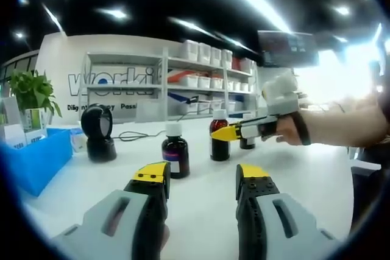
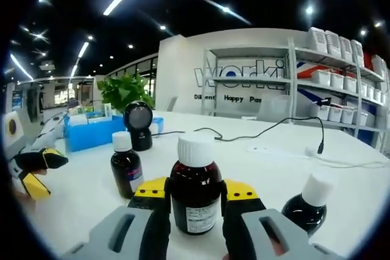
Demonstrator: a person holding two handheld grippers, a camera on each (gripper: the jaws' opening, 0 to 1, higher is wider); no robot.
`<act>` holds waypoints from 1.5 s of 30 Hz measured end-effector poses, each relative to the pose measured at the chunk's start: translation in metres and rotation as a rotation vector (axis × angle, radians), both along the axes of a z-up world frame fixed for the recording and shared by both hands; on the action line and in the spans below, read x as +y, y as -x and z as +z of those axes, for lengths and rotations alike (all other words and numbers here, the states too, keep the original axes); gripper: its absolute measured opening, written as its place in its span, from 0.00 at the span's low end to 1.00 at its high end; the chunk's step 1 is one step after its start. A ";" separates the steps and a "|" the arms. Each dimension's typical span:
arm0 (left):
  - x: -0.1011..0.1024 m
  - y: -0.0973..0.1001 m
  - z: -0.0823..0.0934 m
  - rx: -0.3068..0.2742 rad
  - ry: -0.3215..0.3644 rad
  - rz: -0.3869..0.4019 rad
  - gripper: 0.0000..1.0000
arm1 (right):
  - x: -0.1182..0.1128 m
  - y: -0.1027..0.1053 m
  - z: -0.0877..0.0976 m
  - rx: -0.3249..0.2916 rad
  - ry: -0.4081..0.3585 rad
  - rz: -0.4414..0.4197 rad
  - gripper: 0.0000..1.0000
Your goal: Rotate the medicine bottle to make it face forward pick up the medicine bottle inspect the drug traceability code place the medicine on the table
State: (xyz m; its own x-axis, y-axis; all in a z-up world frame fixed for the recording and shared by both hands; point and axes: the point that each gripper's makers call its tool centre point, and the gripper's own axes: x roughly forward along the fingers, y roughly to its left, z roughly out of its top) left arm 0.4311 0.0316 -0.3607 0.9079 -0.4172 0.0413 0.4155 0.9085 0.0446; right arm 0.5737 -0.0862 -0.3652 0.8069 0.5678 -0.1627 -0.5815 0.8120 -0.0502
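- Looking along the right gripper point(image 2: 195, 194), the middle medicine bottle point(image 2: 195, 194) stands upright on the white table point(image 2: 256, 168) right between the yellow-tipped jaws; the pads look pressed against its dark glass on both sides, so it's clamped on the bottle, though the contact is hard to judge through the fisheye.
- That bottle has a white cap and a pale label facing the camera; the print is too small to read.
- A second bottle point(image 2: 127, 166) stands just to its left, and a third bottle point(image 2: 308, 206) leans or lies off to the right, near the view's edge.
- In the left gripper view, the left gripper point(image 1: 201, 178) hovers over bare table with its jaws spread, holding nothing.
- The same view shows the right gripper coming in from the right, with a hand point(image 1: 341, 123) behind it, its yellow tips around the middle bottle.
- Background stuff: a black round scanner stand point(image 1: 99, 132), a blue bin point(image 1: 36, 159), a potted plant point(image 1: 33, 89), and shelves point(image 1: 201, 77) with white boxes.
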 end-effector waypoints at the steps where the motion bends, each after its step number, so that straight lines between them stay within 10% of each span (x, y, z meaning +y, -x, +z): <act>1: 0.000 0.000 0.000 0.000 0.001 0.000 0.34 | 0.001 0.001 0.000 -0.005 0.003 -0.007 0.28; 20: -0.001 0.001 0.002 -0.008 0.003 -0.005 0.34 | -0.003 -0.005 0.000 -0.010 -0.012 -0.191 0.27; 45: 0.001 0.000 0.000 -0.005 -0.001 -0.003 0.34 | -0.002 -0.004 0.000 -0.009 -0.020 -0.211 0.27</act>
State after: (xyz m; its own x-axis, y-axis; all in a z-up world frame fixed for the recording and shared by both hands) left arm 0.4315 0.0330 -0.3603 0.9062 -0.4204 0.0458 0.4184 0.9070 0.0478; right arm 0.5779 -0.0877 -0.3656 0.9097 0.3888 -0.1456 -0.3978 0.9167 -0.0376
